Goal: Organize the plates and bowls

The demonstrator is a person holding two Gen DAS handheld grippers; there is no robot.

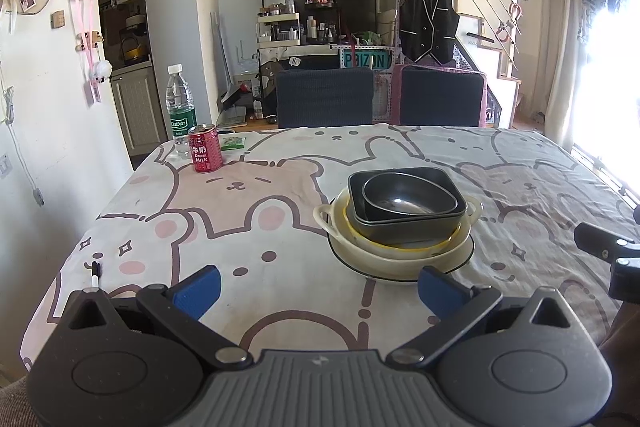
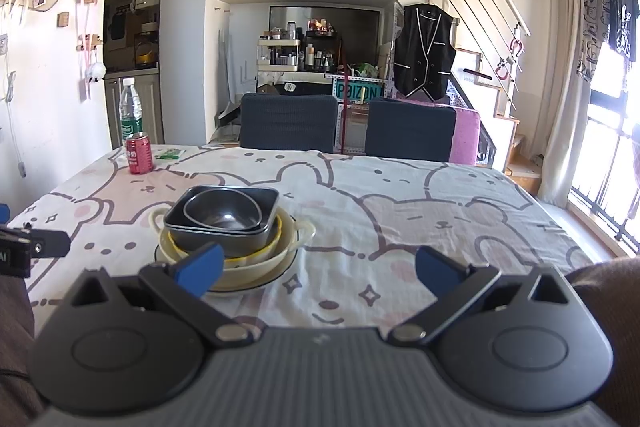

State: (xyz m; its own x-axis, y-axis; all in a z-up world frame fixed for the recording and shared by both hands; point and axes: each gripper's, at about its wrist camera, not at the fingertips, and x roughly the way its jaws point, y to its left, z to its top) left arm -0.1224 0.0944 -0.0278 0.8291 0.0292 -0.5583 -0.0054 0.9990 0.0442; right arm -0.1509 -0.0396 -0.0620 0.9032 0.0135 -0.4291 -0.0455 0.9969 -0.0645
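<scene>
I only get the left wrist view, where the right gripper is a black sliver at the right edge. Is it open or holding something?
Observer: The right gripper is open and empty, its blue pads wide apart.
Operator: Where is the dish stack for it?
Observer: The dish stack sits left of its centre, and its left finger overlaps the stack's near rim in the image. I cannot tell if they touch.
Operator: My window is blown out.
Observer: Here a dark railing crosses it.

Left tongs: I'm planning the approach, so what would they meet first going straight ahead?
Probably nothing soon: the left tongs point over bare tablecloth, with the dish stack just right of that line. Depth is unclear.
</scene>
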